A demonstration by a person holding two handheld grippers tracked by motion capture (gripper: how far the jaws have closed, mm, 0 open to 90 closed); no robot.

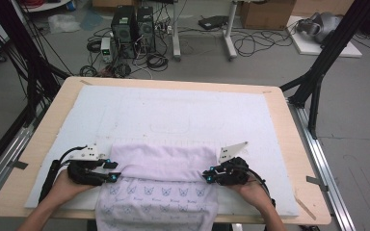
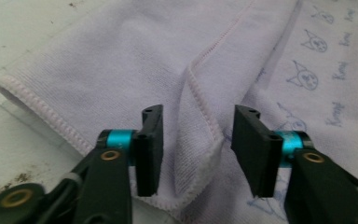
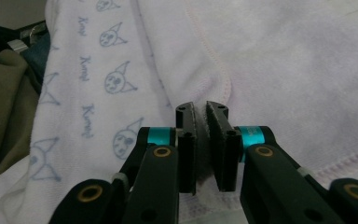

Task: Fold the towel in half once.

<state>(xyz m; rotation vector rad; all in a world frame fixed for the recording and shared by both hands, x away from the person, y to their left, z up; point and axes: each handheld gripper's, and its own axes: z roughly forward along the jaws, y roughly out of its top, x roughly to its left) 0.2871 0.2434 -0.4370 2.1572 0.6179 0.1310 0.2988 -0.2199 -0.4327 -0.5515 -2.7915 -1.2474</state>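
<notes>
A lilac towel [image 1: 164, 163] printed with small cat faces lies at the near edge of the white mat [image 1: 173, 110], its far part folded back over the printed side. My left gripper [image 1: 112, 170] is at the fold's left end. In the left gripper view that gripper [image 2: 199, 121] is open, and a raised hem ridge of the towel [image 2: 121, 60] stands between the pads without touching them. My right gripper [image 1: 207, 174] is at the fold's right end. In the right gripper view its jaws [image 3: 201, 112] are nearly together, pinching a thin layer of the towel [image 3: 284, 70].
The mat covers most of a wooden table [image 1: 38, 144]. Black frame posts [image 1: 318, 77] stand at both sides. Computer towers [image 1: 132, 29] and cables lie on the floor beyond. The towel's near part hangs over the table's front edge towards the person's clothing [image 3: 4, 93].
</notes>
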